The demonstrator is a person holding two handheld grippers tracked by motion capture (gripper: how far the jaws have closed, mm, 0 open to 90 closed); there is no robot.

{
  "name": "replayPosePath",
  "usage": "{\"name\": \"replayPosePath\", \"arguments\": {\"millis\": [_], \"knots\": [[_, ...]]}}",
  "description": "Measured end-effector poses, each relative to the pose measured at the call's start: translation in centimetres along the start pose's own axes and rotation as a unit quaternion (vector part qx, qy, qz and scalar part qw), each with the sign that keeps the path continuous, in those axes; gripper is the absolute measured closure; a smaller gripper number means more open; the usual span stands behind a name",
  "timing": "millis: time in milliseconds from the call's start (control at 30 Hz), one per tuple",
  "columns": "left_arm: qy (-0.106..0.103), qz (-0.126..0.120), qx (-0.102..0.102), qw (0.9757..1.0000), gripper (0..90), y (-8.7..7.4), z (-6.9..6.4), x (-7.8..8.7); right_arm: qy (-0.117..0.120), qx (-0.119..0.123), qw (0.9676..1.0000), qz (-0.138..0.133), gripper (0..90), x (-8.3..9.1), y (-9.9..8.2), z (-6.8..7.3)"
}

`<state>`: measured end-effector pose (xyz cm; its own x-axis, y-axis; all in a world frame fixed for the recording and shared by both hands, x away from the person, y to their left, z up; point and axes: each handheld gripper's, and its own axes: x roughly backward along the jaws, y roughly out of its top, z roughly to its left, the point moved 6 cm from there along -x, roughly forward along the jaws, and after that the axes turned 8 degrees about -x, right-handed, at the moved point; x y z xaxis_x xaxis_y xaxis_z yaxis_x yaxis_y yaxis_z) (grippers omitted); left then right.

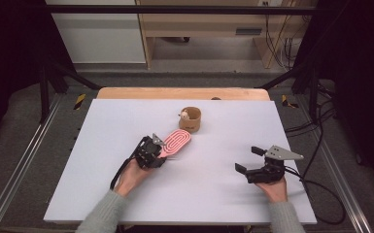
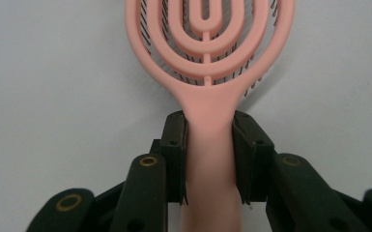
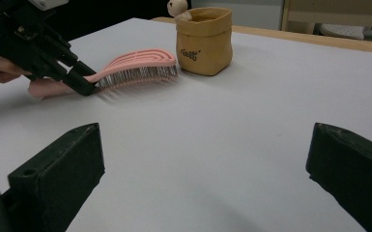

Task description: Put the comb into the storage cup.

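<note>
Handling looks easy: the pink plastic vented hairbrush is probably light and stiff, its smooth handle a bit slippery, so the narrow neck is the place to grip. Left hand-held gripper has its pads clamped on that handle. Brush lies bristles-down on the white desk, near the tan fabric pouch. Looped open back, dark bristles. Right hand-held gripper gapes wide, empty.

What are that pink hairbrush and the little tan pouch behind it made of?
The hairbrush looks like moulded plastic, matte pink: smooth, even loops and thin dark bristles beneath. The pouch looks like soft washable paper or fabric, matte tan: its walls sag and crease and its rim is rolled. Which of the two I cannot tell.
</note>
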<state>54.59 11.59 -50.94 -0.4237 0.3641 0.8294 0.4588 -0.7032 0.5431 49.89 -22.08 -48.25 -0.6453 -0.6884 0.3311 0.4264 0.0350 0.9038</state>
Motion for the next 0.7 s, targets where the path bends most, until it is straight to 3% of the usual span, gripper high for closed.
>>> {"name": "replayPosePath", "arguments": {"millis": [400,700], "knots": [[0.006,-0.005,0.002,1.0000,69.4,0.0,0.0,0.2,0.000,0.001,1.0000,0.000,0.5,0.0,0.0,0.0],[0.011,-0.025,0.005,0.9996,69.5,0.2,-0.1,1.1,0.000,-0.001,1.0000,-0.001,0.5,0.0,0.0,0.0]]}}
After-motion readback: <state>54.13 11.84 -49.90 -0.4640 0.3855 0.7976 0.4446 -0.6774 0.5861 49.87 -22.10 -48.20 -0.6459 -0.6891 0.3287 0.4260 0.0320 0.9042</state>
